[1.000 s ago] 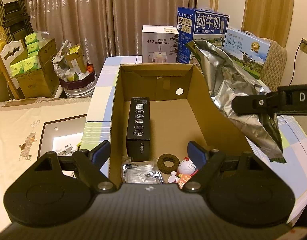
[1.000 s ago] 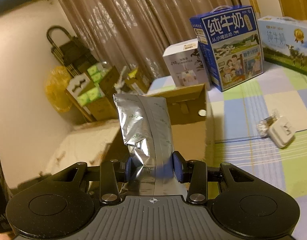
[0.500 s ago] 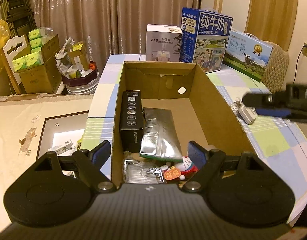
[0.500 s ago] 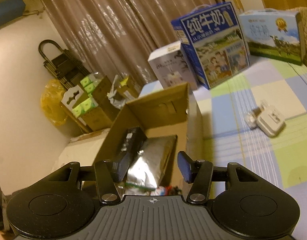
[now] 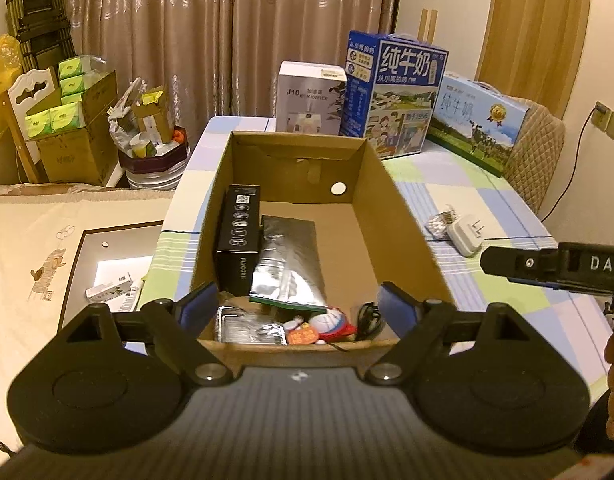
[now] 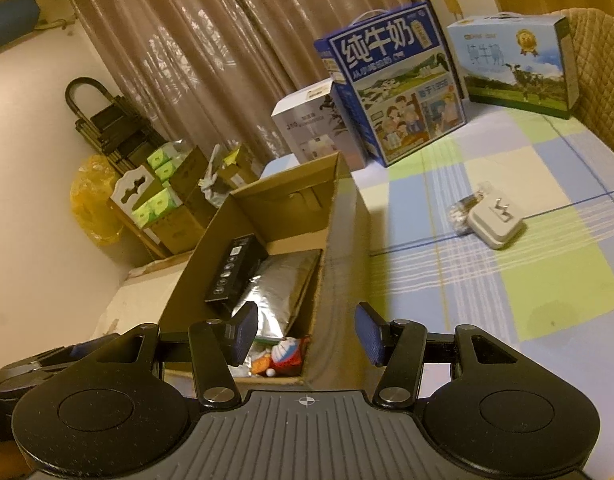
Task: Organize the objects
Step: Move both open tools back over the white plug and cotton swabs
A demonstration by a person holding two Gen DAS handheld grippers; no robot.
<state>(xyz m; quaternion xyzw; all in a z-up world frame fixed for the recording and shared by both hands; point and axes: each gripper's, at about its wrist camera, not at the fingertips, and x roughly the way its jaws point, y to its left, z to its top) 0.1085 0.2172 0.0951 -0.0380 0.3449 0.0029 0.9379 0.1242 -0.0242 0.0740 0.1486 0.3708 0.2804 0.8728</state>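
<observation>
An open cardboard box (image 5: 407,232) stands on the checked tablecloth. Inside it a silver foil pouch (image 5: 287,260) lies flat beside a black carton (image 5: 239,240). A small blue-and-white cat toy (image 5: 329,322), a clear blister pack and a black cord sit at the near end. My left gripper (image 5: 297,304) hovers at the box's near wall, its jaws opening and gripping nothing. My right gripper (image 6: 307,334) is open and empty over the box's right wall (image 6: 331,200), with the foil pouch (image 6: 275,296) below. A white plug adapter (image 6: 495,224) and a small packet (image 6: 465,208) lie on the cloth to the right.
Two milk cartons (image 5: 391,92) (image 5: 479,124) and a white humidifier box (image 5: 307,96) stand behind the cardboard box. A quilted chair back (image 5: 535,152) is at far right. Left of the table are a bin of rubbish (image 5: 151,148), a tissue carton (image 5: 71,136) and a low surface with small items.
The foil pouch, held upright in the right gripper a second ago, now lies in the box. The right gripper has opened and drawn off to the right. The left gripper pulled back slightly.
</observation>
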